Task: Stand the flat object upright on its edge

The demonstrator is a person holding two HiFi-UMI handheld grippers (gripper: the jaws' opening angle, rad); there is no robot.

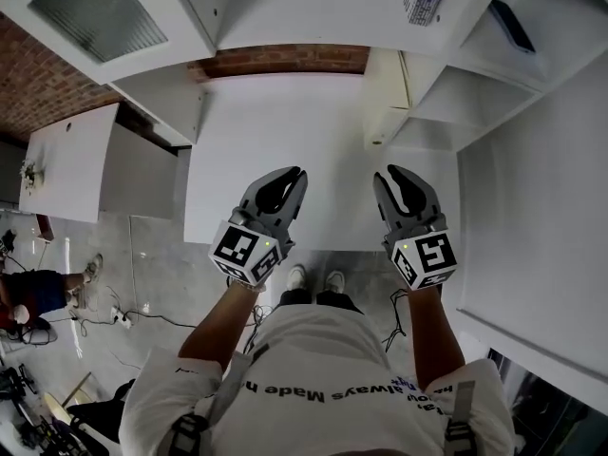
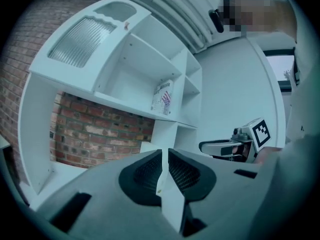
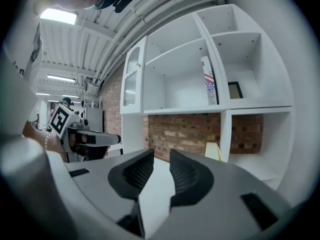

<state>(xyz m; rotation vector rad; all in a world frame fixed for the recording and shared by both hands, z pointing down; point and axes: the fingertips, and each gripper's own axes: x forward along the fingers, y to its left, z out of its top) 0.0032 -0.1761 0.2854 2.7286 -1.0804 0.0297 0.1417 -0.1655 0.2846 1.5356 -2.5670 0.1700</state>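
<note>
On the shelf (image 3: 175,108), a flag-printed box (image 3: 209,86)

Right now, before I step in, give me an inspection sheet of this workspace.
Surface: white table, bare beneath the grippers.
Job's things: flag-print box upright in the white shelf unit; dark flat panel in the next compartment; pale flat piece leaning against a divider below; which one is meant, cannot tell.
Clutter: nothing seen.
Grippers: left gripper fingers together, empty; right gripper fingers slightly apart, empty.
Cables: loose cables at lower left of the head view.
Surroundings: brick wall; a person at far left.
</note>
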